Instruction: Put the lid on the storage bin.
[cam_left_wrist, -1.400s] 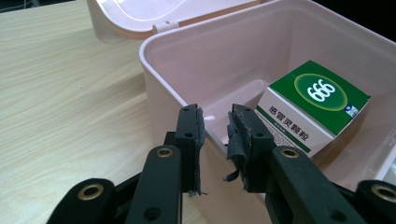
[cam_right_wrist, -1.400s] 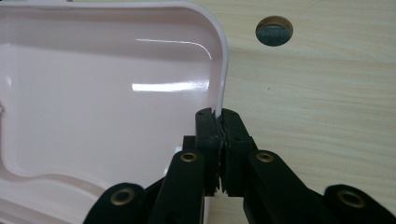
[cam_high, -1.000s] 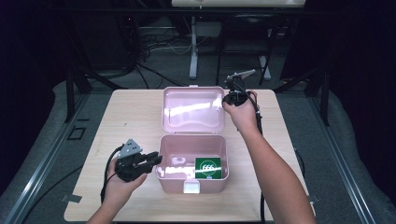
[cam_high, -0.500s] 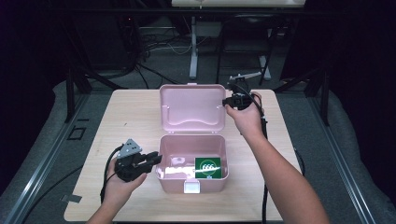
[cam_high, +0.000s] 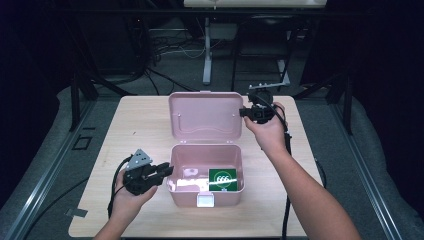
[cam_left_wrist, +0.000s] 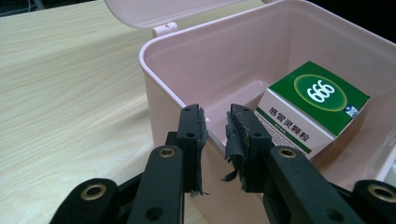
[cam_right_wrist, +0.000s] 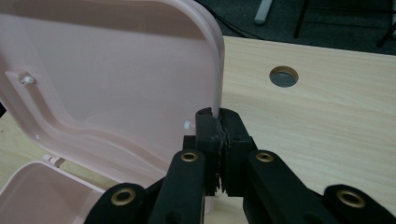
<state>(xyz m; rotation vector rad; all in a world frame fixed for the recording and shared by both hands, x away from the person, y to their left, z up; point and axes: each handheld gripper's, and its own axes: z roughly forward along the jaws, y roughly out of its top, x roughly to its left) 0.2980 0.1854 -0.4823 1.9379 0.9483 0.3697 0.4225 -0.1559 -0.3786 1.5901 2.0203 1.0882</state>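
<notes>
Nearest the person, at 7 o'clock on the table (cam_high: 150, 120), the left gripper (cam_high: 162, 171) was held with jaws slightly parted astride the near-left rim of the pink box (cam_high: 206, 192), gripping nothing. Inside, at 3 o'clock, a green-and-white carton (cam_left_wrist: 312, 108) marked "666" with Chinese characters was seen. Farther off, at 1 o'clock, the right gripper (cam_right_wrist: 218, 122) was clamped on the lid (cam_high: 205, 116) edge. Were that thin edge released, the lid could be dropped onto the left jaws.

A dim lab or recording studio: a bare wooden table (cam_high: 150, 125) stands on grey carpet, ringed by black metal frame rails (cam_high: 80, 90) and loose floor cables (cam_high: 165, 55).
</notes>
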